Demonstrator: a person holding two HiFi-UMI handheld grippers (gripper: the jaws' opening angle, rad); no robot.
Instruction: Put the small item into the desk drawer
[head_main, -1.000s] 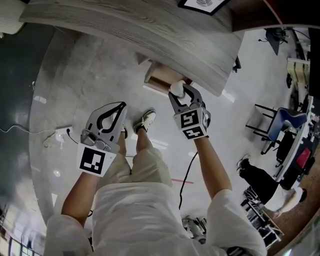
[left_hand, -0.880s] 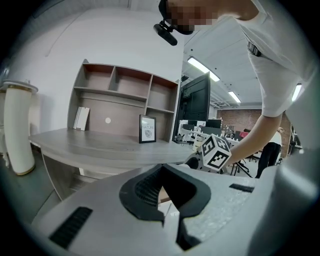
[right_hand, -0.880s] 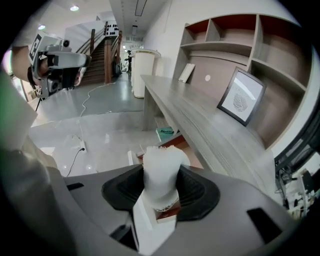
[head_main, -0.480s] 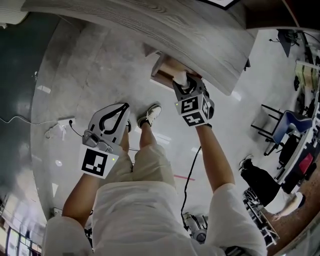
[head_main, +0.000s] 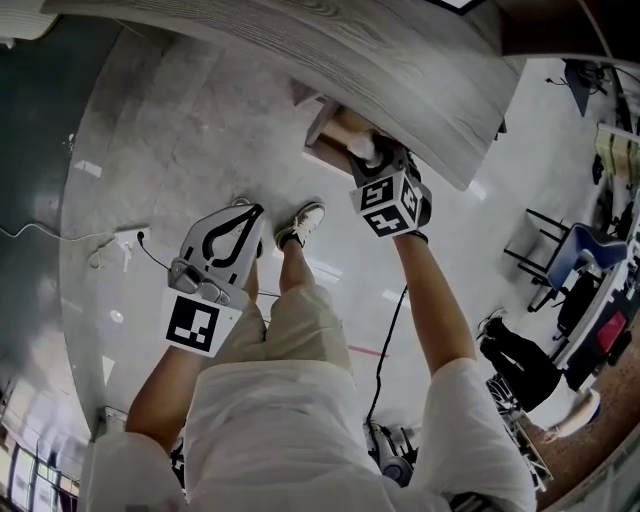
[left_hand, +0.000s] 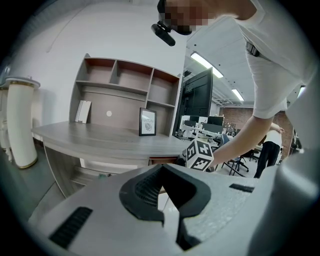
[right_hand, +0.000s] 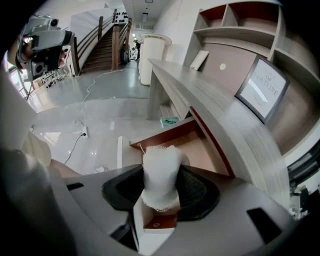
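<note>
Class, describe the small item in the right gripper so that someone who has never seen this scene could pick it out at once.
Find the long grey desk; under its edge a reddish drawer stands open. At the drawer, the right gripper grips the item: a short, soft-looking white roll with frayed ends. The left gripper holds nothing.
</note>
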